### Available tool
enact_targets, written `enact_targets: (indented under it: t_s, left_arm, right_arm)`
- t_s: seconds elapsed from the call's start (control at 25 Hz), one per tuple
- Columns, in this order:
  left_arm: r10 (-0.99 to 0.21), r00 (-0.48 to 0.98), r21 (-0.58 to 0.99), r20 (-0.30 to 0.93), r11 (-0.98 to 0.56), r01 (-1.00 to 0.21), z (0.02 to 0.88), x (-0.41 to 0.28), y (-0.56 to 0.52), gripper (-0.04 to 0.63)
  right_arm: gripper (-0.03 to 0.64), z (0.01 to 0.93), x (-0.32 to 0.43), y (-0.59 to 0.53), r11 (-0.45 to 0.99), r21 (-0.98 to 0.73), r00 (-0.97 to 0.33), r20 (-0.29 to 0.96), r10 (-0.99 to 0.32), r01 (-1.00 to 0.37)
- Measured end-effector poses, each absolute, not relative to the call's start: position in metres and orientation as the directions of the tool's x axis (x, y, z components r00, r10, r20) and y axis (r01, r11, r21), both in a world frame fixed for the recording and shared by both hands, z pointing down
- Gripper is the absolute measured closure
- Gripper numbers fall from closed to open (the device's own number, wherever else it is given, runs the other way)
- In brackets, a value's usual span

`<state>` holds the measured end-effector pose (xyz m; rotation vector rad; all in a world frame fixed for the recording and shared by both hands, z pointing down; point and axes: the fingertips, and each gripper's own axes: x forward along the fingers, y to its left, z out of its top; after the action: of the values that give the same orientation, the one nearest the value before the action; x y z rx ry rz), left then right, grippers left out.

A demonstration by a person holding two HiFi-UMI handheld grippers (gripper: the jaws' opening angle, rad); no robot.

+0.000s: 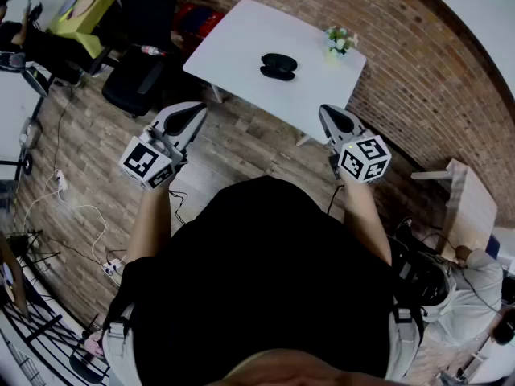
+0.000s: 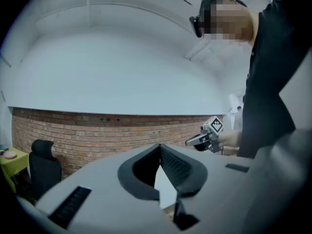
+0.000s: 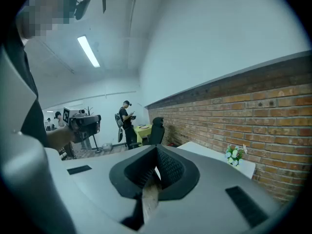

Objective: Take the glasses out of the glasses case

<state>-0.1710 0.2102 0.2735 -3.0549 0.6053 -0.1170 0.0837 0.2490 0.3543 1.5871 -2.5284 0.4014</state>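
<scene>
A black glasses case (image 1: pixel 278 66) lies near the middle of a white table (image 1: pixel 233 47) at the top of the head view; whether it is open is unclear from here. My left gripper (image 1: pixel 195 112) and right gripper (image 1: pixel 326 112) are both held in the air over the wooden floor, short of the table's near edge and well apart from the case. In the left gripper view the left gripper (image 2: pixel 159 148) has its jaws meeting at the tips with nothing between them. The right gripper (image 3: pixel 156 150) looks the same in its own view. No glasses are visible.
A small pot of white flowers (image 1: pixel 340 41) stands at the table's far right corner. A black office chair (image 1: pixel 141 47) and a yellow-green table (image 1: pixel 84 6) are at the left, with cables (image 1: pixel 72 215) on the floor. A wooden stand (image 1: pixel 469 203) is at the right, along the brick wall (image 1: pixel 418 79).
</scene>
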Motion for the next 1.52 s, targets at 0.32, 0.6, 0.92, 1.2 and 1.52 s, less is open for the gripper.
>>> enact_targets:
  t_s: [0.32, 0.6, 0.92, 1.2, 1.52]
  left_arm:
    - [-0.335, 0.94, -0.062, 0.064, -0.941, -0.332, 0.28, -0.195, 0.202, 0.584]
    - [-0.321, 0.945, -0.051, 0.065, -0.947, -0.318, 0.281, -0.221, 0.198, 0.584]
    - [-0.297, 0.951, -0.034, 0.081, -0.955, -0.295, 0.285, -0.23, 0.197, 0.584]
    - [-0.293, 0.951, -0.034, 0.098, -0.956, -0.291, 0.294, -0.227, 0.187, 0.584]
    - [-0.302, 0.947, -0.082, 0.109, -0.952, -0.294, 0.296, -0.205, 0.161, 0.584]
  right_arm:
    - [0.603, 0.355, 0.064, 0.241, 0.381, -0.145, -0.407, 0.266, -0.874, -0.913]
    - [0.603, 0.353, 0.048, 0.241, 0.326, -0.152, -0.355, 0.259, -0.898, -0.933]
    - [0.603, 0.36, 0.043, 0.249, 0.269, -0.163, -0.304, 0.262, -0.916, -0.949]
    - [0.603, 0.377, 0.045, 0.239, 0.258, -0.157, -0.295, 0.297, -0.908, -0.953]
    - [0.603, 0.39, 0.073, 0.214, 0.249, -0.181, -0.294, 0.299, -0.908, -0.951]
